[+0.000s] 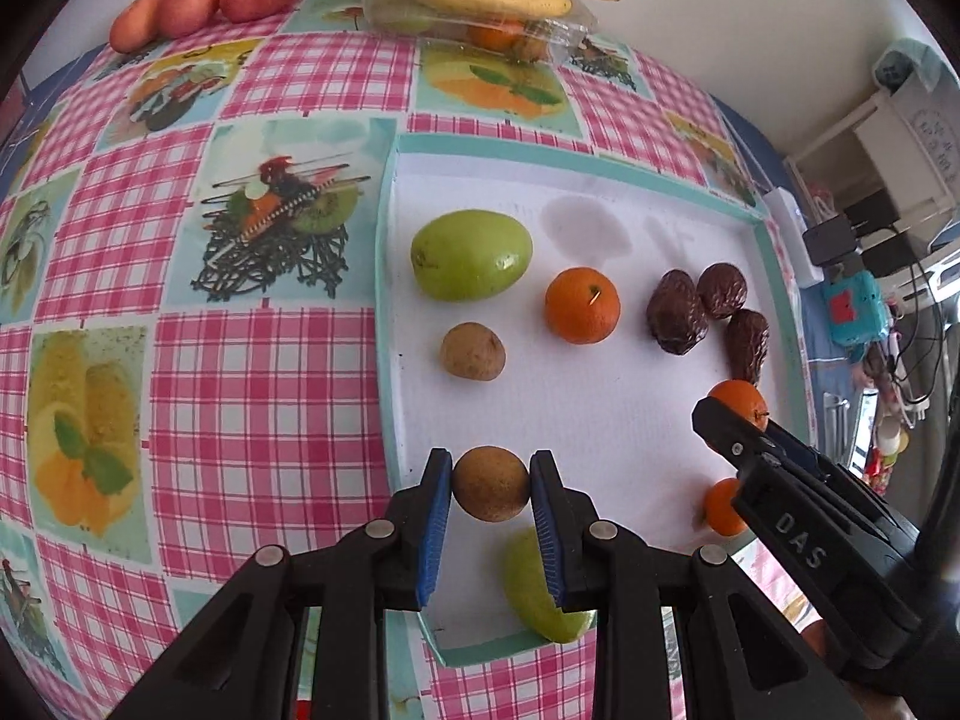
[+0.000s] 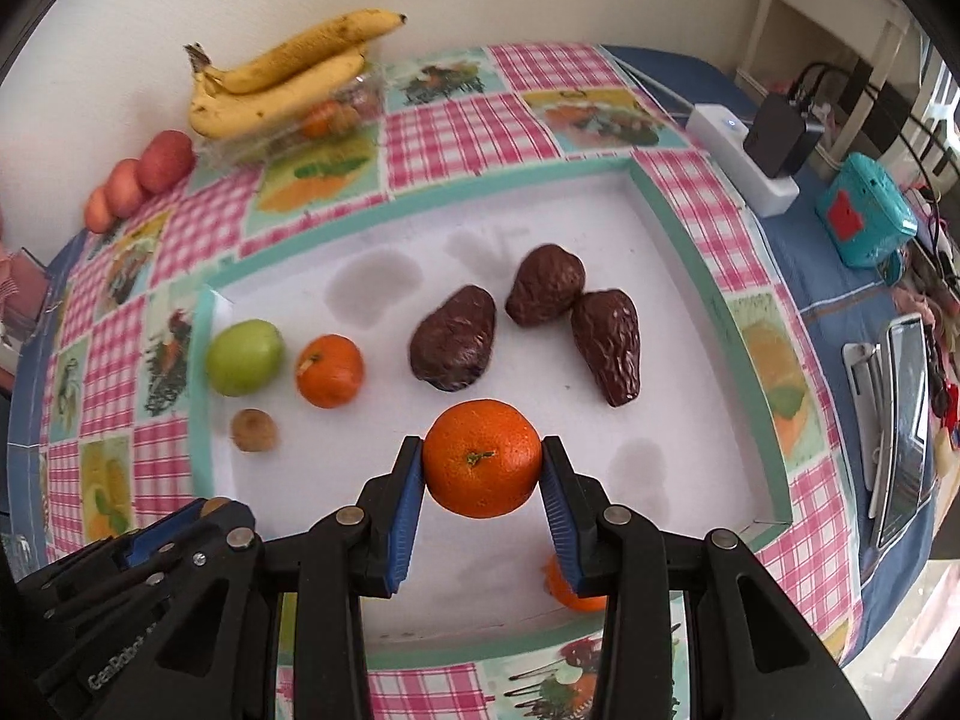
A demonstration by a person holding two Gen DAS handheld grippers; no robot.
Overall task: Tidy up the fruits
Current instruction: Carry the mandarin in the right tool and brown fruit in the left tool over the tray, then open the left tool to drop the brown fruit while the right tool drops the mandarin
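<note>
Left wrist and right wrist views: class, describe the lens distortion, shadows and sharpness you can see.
Left wrist view: the checked tablecloth bulges like a ball, dark corners, fruit sharp. Right wrist view: the tray rim curves, soft grey shadows fall on its white floor, and the tangerine in the right tongs is crisp.

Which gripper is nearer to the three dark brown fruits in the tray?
Right. The right gripper, shut on a tangerine, is just in front of the dark brown fruits. The left gripper is farther, near the tray's other side.
</note>
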